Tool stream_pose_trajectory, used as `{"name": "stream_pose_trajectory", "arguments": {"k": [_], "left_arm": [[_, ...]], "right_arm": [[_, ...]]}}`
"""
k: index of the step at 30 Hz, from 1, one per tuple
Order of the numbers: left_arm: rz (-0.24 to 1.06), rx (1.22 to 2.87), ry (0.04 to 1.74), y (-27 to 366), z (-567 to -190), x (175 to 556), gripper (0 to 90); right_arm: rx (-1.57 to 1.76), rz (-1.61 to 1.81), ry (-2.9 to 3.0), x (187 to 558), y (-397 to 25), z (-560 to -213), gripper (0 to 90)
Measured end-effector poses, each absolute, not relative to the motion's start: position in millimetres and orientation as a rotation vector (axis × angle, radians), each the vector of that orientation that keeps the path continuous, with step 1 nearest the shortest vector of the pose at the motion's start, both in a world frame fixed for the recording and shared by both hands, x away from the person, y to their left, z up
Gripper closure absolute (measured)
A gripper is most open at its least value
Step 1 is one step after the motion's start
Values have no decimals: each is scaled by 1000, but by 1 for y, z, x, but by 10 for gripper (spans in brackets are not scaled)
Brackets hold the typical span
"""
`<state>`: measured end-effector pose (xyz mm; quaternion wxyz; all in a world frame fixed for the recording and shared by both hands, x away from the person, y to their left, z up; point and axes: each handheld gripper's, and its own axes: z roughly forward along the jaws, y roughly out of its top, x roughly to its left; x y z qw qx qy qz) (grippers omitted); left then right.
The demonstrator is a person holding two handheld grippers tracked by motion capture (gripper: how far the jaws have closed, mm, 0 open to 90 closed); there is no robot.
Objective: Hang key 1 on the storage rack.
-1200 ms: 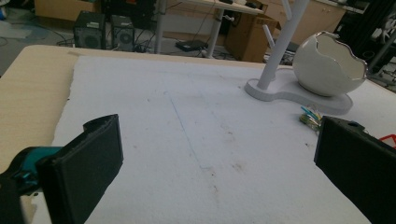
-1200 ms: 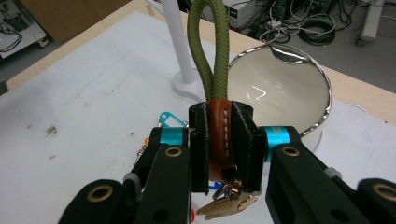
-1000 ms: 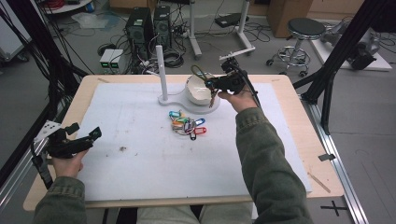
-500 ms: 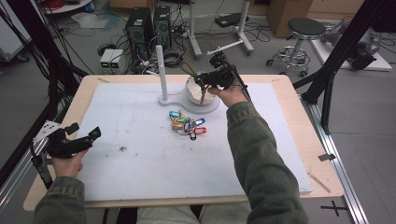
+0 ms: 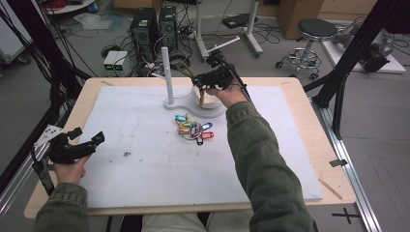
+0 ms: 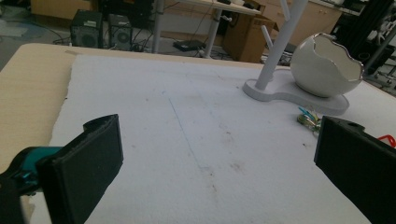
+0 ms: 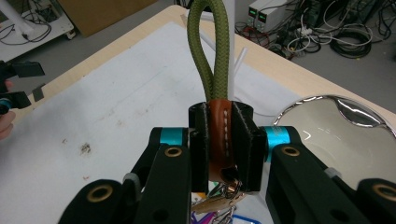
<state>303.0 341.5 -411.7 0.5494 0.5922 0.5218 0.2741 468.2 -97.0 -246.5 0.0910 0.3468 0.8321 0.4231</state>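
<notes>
My right gripper (image 5: 200,82) is shut on a keychain, held over the white egg-shaped bowl (image 5: 209,102) just right of the white peg stand's post (image 5: 166,72). In the right gripper view the jaws (image 7: 219,140) clamp its brown leather wrap (image 7: 218,122). The green rope loop (image 7: 211,51) sticks out ahead, and a metal ring with keys (image 7: 223,196) hangs below. My left gripper (image 5: 86,141) is open and holds nothing, low over the mat's left edge; in its own view the gripper (image 6: 219,149) has its jaws wide apart. A pile of coloured key tags (image 5: 193,129) lies in front of the stand.
The white foam mat (image 5: 145,169) covers most of the wooden table (image 5: 314,125). The stand's base (image 6: 280,91) carries the bowl (image 6: 327,65) and post (image 6: 282,37). Computer cases, cables and a stool stand on the floor beyond the far edge.
My right gripper has moved left and slightly away with the keychain, from over the bowl toward the stand's post. The left gripper has stayed put.
</notes>
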Motion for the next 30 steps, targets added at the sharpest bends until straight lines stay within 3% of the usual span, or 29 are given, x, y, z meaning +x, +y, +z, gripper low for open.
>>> {"name": "stream_pose_trajectory", "arguments": {"k": [30], "left_arm": [[642,1395,1238,344,-413,304,17]], "right_arm": [[983,1241,2545,481,-53,-251,778]]}}
